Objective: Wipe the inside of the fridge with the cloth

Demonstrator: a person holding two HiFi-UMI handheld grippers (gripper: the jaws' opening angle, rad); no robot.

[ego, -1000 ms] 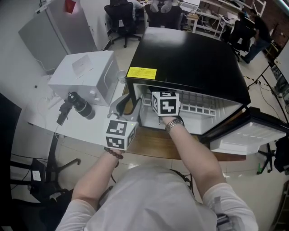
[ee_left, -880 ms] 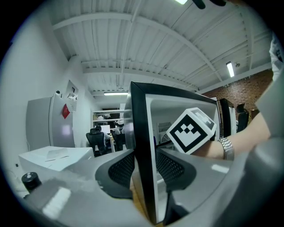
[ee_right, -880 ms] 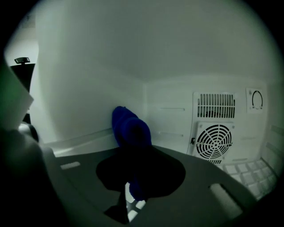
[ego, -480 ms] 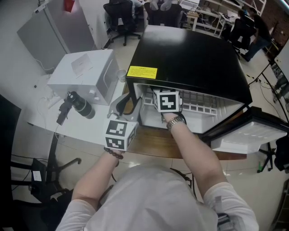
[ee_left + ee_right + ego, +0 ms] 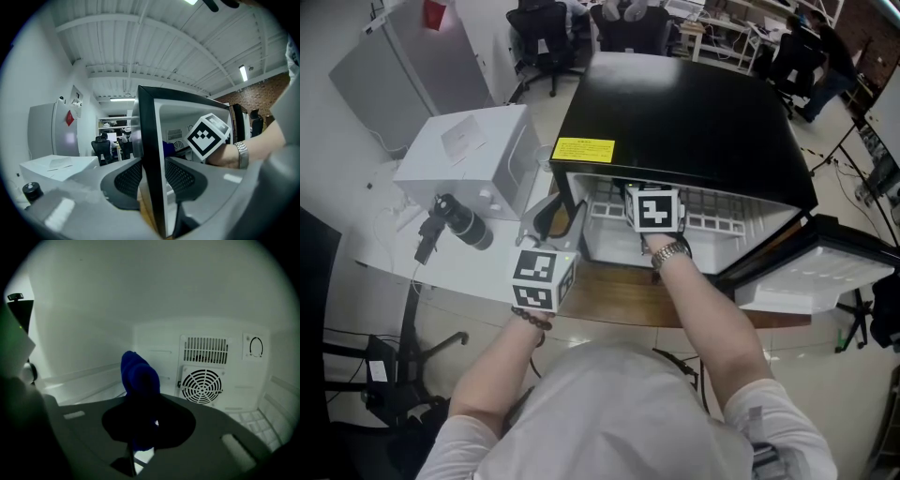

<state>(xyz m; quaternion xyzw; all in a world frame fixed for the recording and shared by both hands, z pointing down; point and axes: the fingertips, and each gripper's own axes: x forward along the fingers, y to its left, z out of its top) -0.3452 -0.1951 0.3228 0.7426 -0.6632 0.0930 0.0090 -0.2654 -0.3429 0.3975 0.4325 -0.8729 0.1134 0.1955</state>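
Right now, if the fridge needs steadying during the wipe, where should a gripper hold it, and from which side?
The front edge of its left wall, approached from the front. The fridge stands open, so that thin upright edge is exposed and fits between jaws; the left gripper looks clamped there.
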